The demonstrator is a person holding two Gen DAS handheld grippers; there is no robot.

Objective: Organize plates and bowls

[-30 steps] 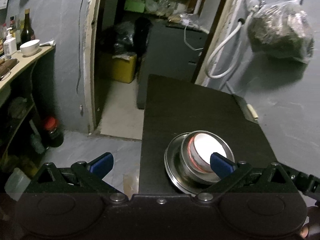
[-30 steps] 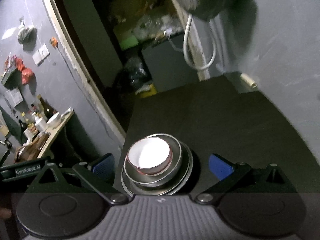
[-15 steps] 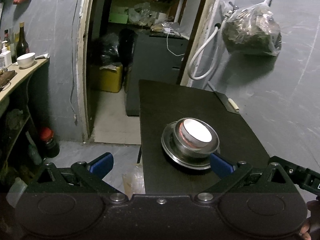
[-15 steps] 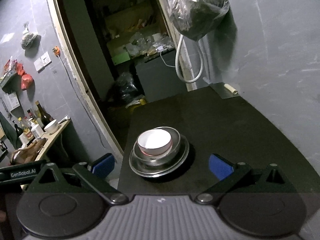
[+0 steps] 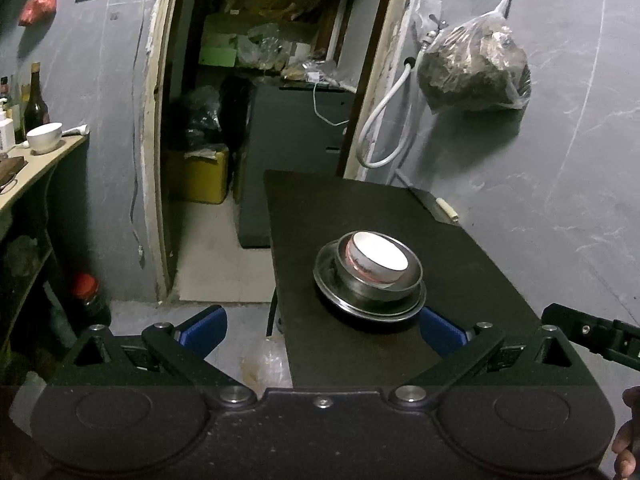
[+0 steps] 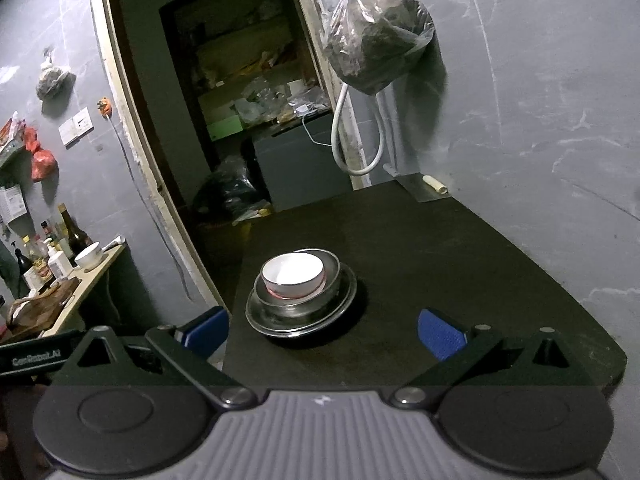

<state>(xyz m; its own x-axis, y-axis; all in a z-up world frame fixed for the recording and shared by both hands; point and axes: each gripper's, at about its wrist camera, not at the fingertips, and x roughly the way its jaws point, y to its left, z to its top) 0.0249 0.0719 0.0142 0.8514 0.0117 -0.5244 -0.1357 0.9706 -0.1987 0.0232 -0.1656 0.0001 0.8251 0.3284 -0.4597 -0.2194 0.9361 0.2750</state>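
Note:
On the black table [image 5: 400, 216] [image 6: 460, 248] stands one stack: a white bowl [image 5: 380, 258] [image 6: 293, 274] with a red band sits inside a steel bowl [image 5: 408, 284] [image 6: 332, 276], which rests on a steel plate [image 5: 352, 304] [image 6: 304, 324]. My left gripper [image 5: 322, 330] hangs open near the table's front edge, short of the stack, with nothing between its blue-padded fingers. My right gripper [image 6: 323, 332] is open too, held back from the stack and empty. The other gripper's black body [image 5: 592, 336] pokes in at the right of the left wrist view.
A grey wall runs along the table's right side, where a filled plastic bag [image 5: 472, 68] [image 6: 376, 40] and a white hose [image 5: 380, 128] hang. A doorway opens behind the table. At the left, a wooden shelf [image 5: 36, 168] carries a white bowl [image 5: 44, 138] and bottles [image 6: 48, 248].
Both grippers have drawn back and risen from the stack, which now looks smaller and farther away. The stack itself has not moved, and both grippers stay open.

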